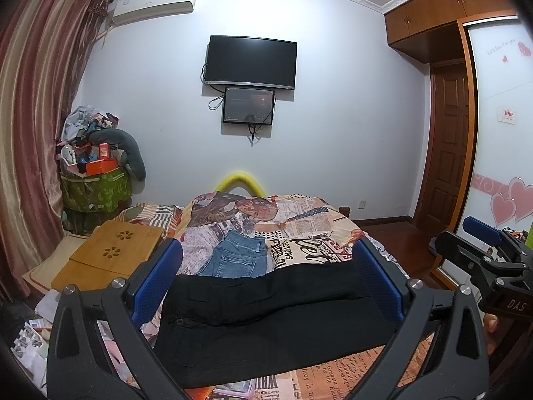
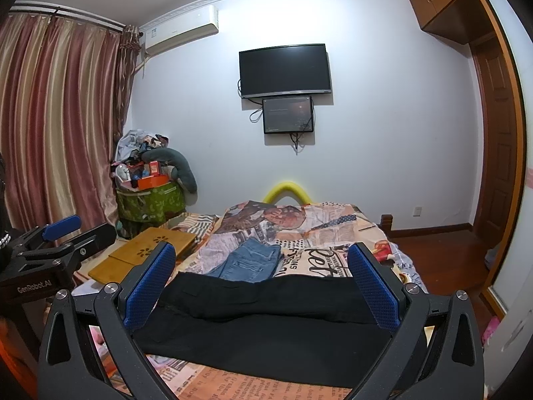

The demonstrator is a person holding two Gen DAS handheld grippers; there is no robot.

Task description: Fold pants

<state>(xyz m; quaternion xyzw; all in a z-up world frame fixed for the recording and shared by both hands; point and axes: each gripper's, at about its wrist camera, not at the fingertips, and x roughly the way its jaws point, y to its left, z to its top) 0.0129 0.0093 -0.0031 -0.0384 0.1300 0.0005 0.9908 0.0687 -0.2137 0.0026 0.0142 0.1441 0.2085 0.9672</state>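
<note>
Black pants (image 1: 266,320) lie spread flat across the near part of the bed, also in the right wrist view (image 2: 266,323), with a fold ridge running across them. My left gripper (image 1: 268,260) hovers above them, wide open and empty. My right gripper (image 2: 261,260) is likewise wide open and empty above the pants. The right gripper shows at the right edge of the left wrist view (image 1: 483,233); the left gripper shows at the left edge of the right wrist view (image 2: 63,230).
Folded blue jeans (image 1: 236,258) lie beyond the black pants on the newspaper-print bedspread (image 1: 299,226). A wooden lap tray (image 1: 110,253) sits at the bed's left. A cluttered green bin (image 1: 96,190) stands by the curtain; a wardrobe (image 1: 499,133) stands right.
</note>
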